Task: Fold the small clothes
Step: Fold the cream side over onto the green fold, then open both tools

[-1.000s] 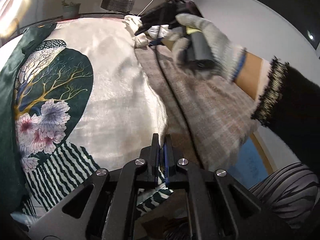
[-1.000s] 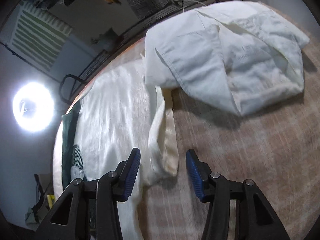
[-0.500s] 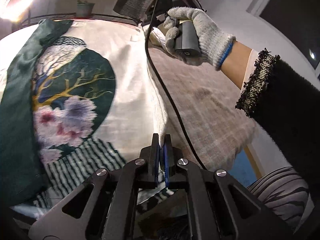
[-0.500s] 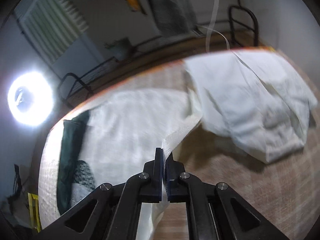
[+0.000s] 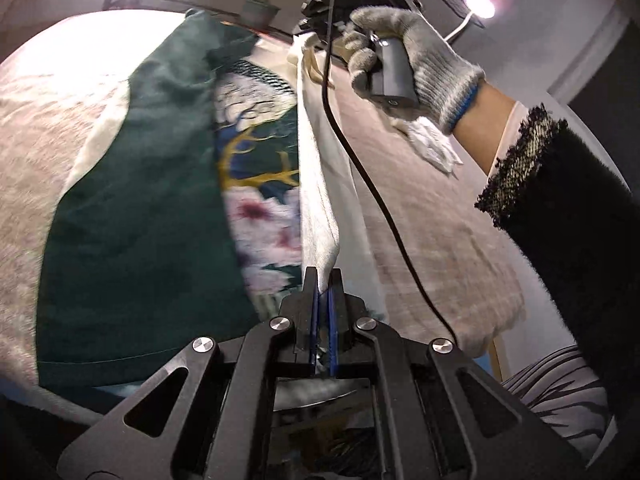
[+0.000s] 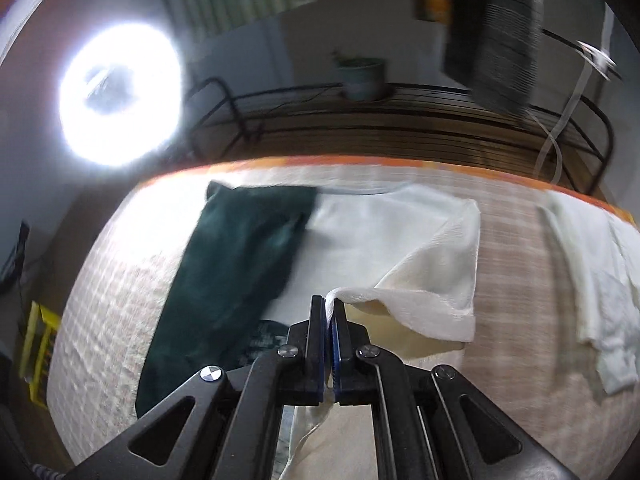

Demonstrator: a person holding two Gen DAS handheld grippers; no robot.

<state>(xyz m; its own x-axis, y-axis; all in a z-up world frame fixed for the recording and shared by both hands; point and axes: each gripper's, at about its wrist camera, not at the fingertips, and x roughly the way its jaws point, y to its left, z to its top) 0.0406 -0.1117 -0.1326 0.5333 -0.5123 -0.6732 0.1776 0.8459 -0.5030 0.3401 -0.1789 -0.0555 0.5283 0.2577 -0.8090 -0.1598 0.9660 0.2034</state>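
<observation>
A cream garment (image 5: 316,184) with a dark green panel (image 5: 136,216) and a printed tree and flowers lies on the checked cloth. My left gripper (image 5: 323,276) is shut on its near cream edge, which is lifted into a taut ridge running away from me. At the ridge's far end a gloved hand (image 5: 416,60) holds the right gripper's handle. In the right wrist view my right gripper (image 6: 330,306) is shut on the cream edge (image 6: 424,300), raised and folded over the garment. The green panel (image 6: 240,264) lies to its left.
A second white garment (image 6: 592,280) lies crumpled at the right of the checked cloth (image 6: 516,264). A black cable (image 5: 360,168) trails across the surface. Behind the table stand a black metal rack (image 6: 400,100), a potted plant and a bright ring lamp (image 6: 120,92).
The right gripper closed on the cream edge and lifted it leftward over the garment. The left gripper, still shut on the near edge, carried it the same way, covering more of the print.
</observation>
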